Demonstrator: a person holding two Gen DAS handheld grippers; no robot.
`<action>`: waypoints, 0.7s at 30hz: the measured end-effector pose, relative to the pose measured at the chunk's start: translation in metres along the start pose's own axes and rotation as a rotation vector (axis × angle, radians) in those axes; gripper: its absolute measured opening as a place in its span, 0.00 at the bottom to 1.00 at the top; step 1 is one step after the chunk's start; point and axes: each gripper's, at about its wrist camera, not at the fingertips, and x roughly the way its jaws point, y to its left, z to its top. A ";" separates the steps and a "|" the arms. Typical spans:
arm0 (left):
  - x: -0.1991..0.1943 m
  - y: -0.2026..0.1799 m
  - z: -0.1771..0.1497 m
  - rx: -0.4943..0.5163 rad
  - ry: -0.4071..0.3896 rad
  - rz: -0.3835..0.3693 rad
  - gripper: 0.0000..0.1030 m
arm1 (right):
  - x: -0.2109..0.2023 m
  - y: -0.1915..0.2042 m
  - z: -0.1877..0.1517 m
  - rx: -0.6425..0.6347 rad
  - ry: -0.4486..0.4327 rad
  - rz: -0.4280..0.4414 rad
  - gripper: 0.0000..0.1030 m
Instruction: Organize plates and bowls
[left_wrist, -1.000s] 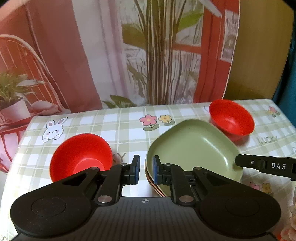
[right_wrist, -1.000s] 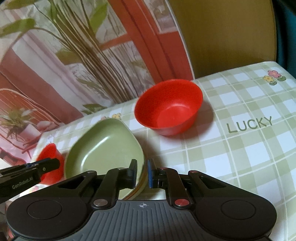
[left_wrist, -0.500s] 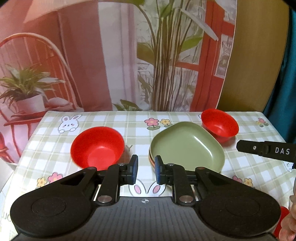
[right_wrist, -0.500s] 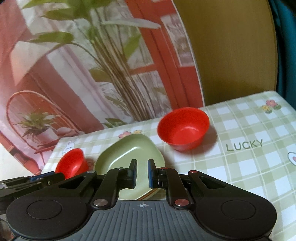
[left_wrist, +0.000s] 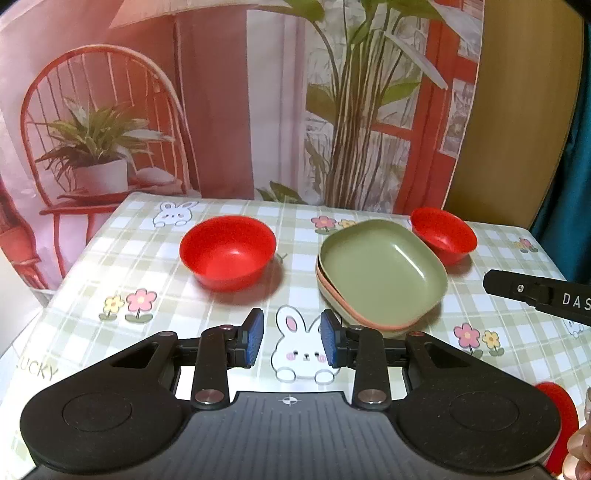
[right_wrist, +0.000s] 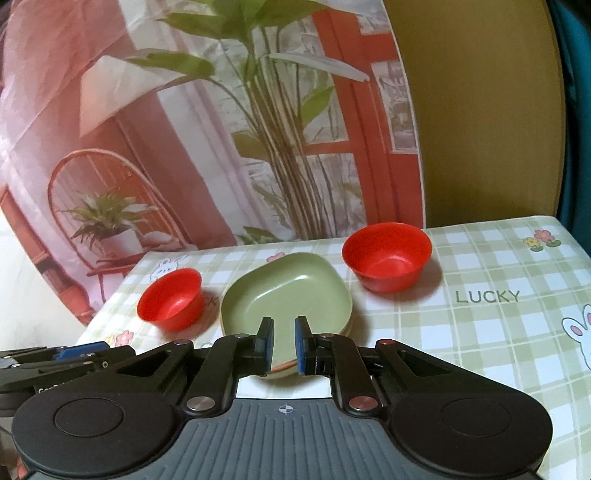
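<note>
A green square plate (left_wrist: 384, 269) lies on top of a pink one in the middle of the checked table; it also shows in the right wrist view (right_wrist: 286, 295). One red bowl (left_wrist: 228, 251) stands left of the stack, another red bowl (left_wrist: 443, 234) behind it to the right. In the right wrist view they are the left bowl (right_wrist: 170, 298) and the right bowl (right_wrist: 386, 256). My left gripper (left_wrist: 291, 341) is open and empty, above the near table, short of the plates. My right gripper (right_wrist: 283, 343) is slightly open and empty, just in front of the plate stack.
The tablecloth (left_wrist: 147, 258) has rabbit and flower prints. A printed backdrop (left_wrist: 221, 110) hangs behind the table. The right gripper's finger (left_wrist: 535, 295) reaches in from the right in the left wrist view. A red object (left_wrist: 557, 410) sits at the lower right edge.
Both grippers have pulled back and up from the plates, so more of the table shows. The left gripper's jaws have opened wider; the right gripper's have opened a little.
</note>
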 end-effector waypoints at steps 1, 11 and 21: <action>-0.002 0.000 -0.003 -0.004 0.002 -0.001 0.34 | -0.002 0.000 -0.002 -0.004 0.001 -0.001 0.12; -0.017 -0.007 -0.025 -0.015 0.003 -0.026 0.35 | -0.024 -0.005 -0.021 -0.036 -0.005 -0.024 0.12; -0.021 -0.020 -0.039 -0.012 0.012 -0.043 0.36 | -0.042 -0.015 -0.034 -0.073 0.000 -0.058 0.12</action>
